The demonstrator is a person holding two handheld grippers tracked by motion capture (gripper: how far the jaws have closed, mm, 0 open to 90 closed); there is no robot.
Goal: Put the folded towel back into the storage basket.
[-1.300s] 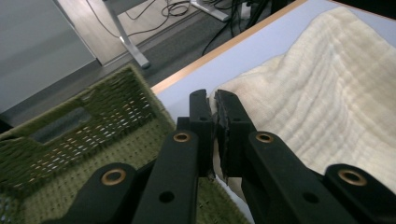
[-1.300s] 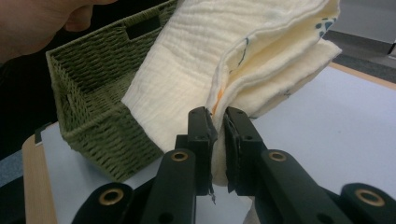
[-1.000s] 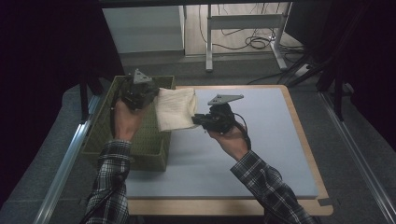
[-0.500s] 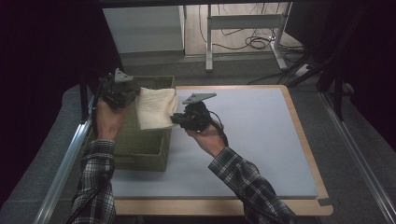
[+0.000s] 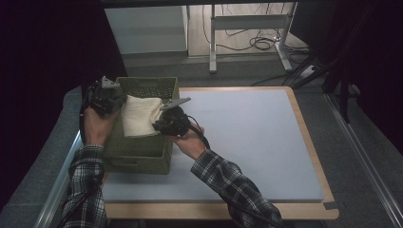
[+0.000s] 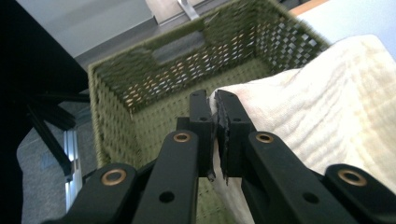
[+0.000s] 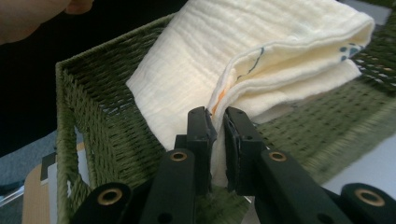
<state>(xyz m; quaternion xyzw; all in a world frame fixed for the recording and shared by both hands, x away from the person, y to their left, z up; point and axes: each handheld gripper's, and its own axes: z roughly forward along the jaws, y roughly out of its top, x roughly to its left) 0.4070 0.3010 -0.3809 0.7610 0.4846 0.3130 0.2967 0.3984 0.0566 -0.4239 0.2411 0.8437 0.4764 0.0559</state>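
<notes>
High view: left gripper and right gripper carry a folded cream cloth between them, over the open green woven basket at the left end of the blue-grey mat. Left gripper sits at the cloth's left edge, right gripper at its right edge, cloth spanning the gap between the two. Jaw state too small to read from here. Plaid sleeves enter from the bottom.

Left gripper view fills that in: jaws nearly together, pinching a thin edge of the cloth, which spreads off to the right of the jaws. Basket interior lies ahead and below, with a handle slot in the far wall.

Right gripper view: jaws clamped on the folded corner of the cloth, layers stacked, fold running up and right from the jaws. Shows details the high view misses: small blue print marks near the far corner, an orange trace by the pinch. Basket wall and woven floor sit under and around the cloth; whether the cloth touches the floor is unclear. A bit of the other hand shows top left.
</notes>
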